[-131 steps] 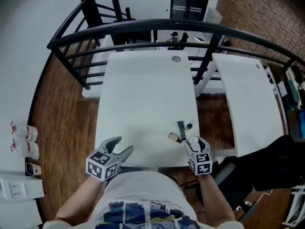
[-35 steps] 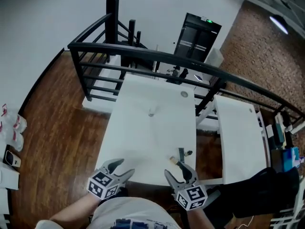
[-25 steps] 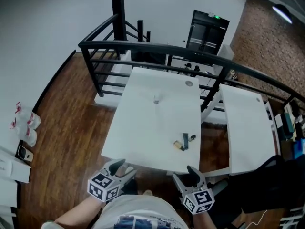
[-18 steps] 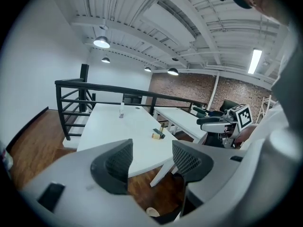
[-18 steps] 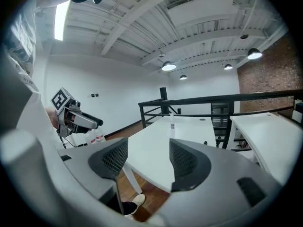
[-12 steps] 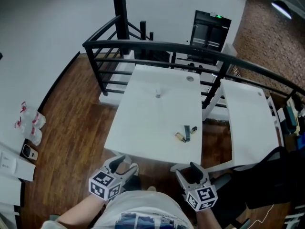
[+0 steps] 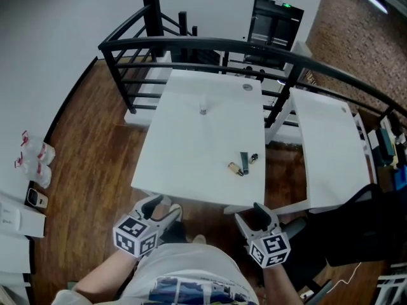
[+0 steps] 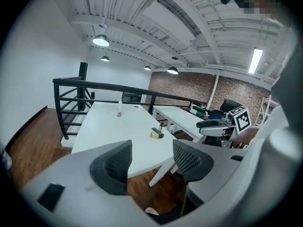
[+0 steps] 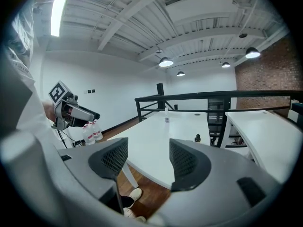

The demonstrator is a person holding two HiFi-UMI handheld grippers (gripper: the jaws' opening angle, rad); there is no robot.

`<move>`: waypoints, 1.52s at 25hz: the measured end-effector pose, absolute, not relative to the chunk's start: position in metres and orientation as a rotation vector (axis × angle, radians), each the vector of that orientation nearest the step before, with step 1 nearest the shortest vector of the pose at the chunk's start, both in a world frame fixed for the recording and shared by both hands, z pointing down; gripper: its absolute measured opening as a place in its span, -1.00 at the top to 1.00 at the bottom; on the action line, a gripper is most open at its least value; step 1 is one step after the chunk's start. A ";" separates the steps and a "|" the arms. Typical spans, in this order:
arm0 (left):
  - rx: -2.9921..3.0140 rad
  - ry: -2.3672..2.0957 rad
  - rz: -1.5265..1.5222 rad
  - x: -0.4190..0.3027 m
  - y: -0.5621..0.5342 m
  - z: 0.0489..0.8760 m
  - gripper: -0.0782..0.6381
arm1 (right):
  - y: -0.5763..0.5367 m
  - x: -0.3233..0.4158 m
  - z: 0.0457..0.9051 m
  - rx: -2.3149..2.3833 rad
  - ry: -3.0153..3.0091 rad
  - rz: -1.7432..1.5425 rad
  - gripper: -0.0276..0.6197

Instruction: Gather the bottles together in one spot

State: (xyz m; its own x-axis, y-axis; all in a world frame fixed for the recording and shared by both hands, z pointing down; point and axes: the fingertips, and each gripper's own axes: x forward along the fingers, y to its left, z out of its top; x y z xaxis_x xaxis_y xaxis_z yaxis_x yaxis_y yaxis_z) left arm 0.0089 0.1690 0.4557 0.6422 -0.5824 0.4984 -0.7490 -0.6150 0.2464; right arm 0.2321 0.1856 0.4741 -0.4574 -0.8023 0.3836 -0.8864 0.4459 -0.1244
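On the white table [image 7: 191, 151] a small clear bottle [image 7: 203, 110] stands upright toward the far end. Near the right edge lie a yellowish bottle [image 7: 234, 168], a dark one [image 7: 243, 161] and a tiny black one [image 7: 254, 158]. Both grippers hang over the floor short of the table's near edge. My left gripper [image 7: 159, 208] is open; its jaws have just been opening, with nothing between them. My right gripper [image 7: 254, 216] is open and empty too. The left gripper view shows the clear bottle [image 8: 119, 110] and the lying pair [image 8: 156, 133]; the right gripper view shows the clear bottle [image 9: 166, 118].
A second white table [image 7: 327, 145] stands to the right, and a black railing [image 7: 191, 43] runs behind both. Water bottles [image 7: 32, 164] and a phone-like thing [image 7: 35, 199] lie on the wooden floor at the left. A dark chair [image 7: 356, 227] is at the right.
Both grippers have drawn back from the table's near edge, where they were beside the lying bottles, and now hang over the floor. The bottles have not moved.
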 end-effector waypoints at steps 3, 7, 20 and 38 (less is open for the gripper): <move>2.441 -1.039 0.538 0.009 0.160 0.458 0.10 | 0.173 0.235 0.488 1.440 -2.403 0.470 0.00; 2.439 -1.044 0.521 0.006 0.143 0.459 0.10 | 0.143 0.251 0.510 1.471 -2.332 0.457 0.00; 2.388 -1.013 0.606 -0.027 0.083 0.481 0.10 | -0.009 0.316 0.570 1.650 -2.133 0.456 0.25; 2.343 -0.950 0.661 -0.055 0.023 0.510 0.10 | -0.080 0.338 0.628 1.753 -1.918 0.497 0.63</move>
State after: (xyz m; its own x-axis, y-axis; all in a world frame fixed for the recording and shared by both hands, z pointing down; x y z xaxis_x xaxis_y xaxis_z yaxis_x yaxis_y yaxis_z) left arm -0.0549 0.0231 0.5100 0.6342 -0.4799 0.6062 -0.7352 -0.6170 0.2806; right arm 0.3376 -0.0800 0.6279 -0.0541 -0.8136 0.5789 -0.9923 0.1085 0.0597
